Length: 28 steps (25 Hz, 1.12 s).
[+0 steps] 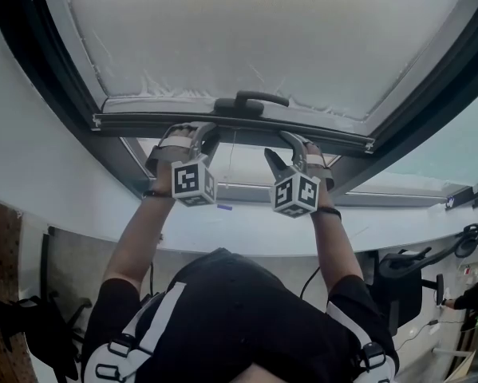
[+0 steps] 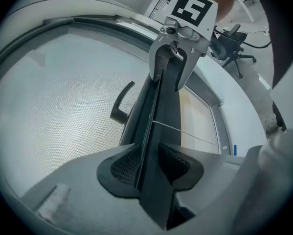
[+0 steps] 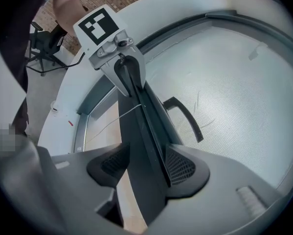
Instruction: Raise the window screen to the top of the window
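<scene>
The window screen (image 1: 262, 38) is grey mesh with a dark bottom bar (image 1: 143, 121) and a curved black handle (image 1: 250, 100) at its middle. My left gripper (image 1: 203, 134) reaches up to the bar left of the handle, and my right gripper (image 1: 290, 142) right of it. In the left gripper view the bar (image 2: 161, 106) runs between the jaws of the left gripper (image 2: 148, 165), which stand wide around it. The right gripper view shows the right gripper (image 3: 146, 165) straddling the bar (image 3: 144, 116), with a gap beside one pad. Each gripper view shows the other gripper further along the bar.
A dark window frame (image 1: 55, 78) surrounds the screen, with a white wall and sill (image 1: 246, 230) below. Bare glass (image 1: 239, 166) shows under the bar. A thin white cord (image 2: 185, 130) crosses there. An office chair (image 1: 406, 274) stands at the lower right.
</scene>
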### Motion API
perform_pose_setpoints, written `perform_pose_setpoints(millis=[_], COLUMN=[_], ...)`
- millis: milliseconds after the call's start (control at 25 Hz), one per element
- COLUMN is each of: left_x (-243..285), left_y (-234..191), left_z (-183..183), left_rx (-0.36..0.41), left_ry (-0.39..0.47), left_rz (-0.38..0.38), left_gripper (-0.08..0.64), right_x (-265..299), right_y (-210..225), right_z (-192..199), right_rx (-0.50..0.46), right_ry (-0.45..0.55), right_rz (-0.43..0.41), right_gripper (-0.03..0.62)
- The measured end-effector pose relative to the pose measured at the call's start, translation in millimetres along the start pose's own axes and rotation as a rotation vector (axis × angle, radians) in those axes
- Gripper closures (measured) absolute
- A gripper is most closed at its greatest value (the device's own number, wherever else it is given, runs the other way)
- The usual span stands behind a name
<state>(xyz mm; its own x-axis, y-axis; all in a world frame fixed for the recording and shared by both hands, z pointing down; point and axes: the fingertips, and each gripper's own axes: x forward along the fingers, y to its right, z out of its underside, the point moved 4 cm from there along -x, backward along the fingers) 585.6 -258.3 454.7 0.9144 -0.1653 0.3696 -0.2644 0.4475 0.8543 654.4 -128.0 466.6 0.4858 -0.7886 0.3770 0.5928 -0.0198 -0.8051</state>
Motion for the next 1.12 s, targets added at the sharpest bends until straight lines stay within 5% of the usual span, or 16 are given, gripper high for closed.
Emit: perform_pose_setpoints(millis=[160,400,640,920,1120], left_x=[1,2,1,-2,-14], left_y=[2,2,5,-3,-37], left_z=[-1,-4,-4,-2,-19], left_rx=[0.046,0.052,-0.011,0.098,0.059], left_ry=[-0.021,-0.073,-0.054,-0.163,-0.088], left_rz=[0.004,0.058,-0.018,0.150,0.045], left_gripper=[0.436,0.436,0.448,0.468,0.486], right_x=[2,4,6,1,-11], right_y=[-1,-6,-7,7,38], right_z=[-1,1,2,-4,-21], right_rx=[0.028,-0.126,-0.191,-0.224,-0.129], right_ry=[0.012,-0.072,-0.121,-0.145,-0.078], right_rz=[-0.013,-0.027,-0.021,0.006,0.088], right_gripper=[0.364,0.365,0.413,0.436,0.457])
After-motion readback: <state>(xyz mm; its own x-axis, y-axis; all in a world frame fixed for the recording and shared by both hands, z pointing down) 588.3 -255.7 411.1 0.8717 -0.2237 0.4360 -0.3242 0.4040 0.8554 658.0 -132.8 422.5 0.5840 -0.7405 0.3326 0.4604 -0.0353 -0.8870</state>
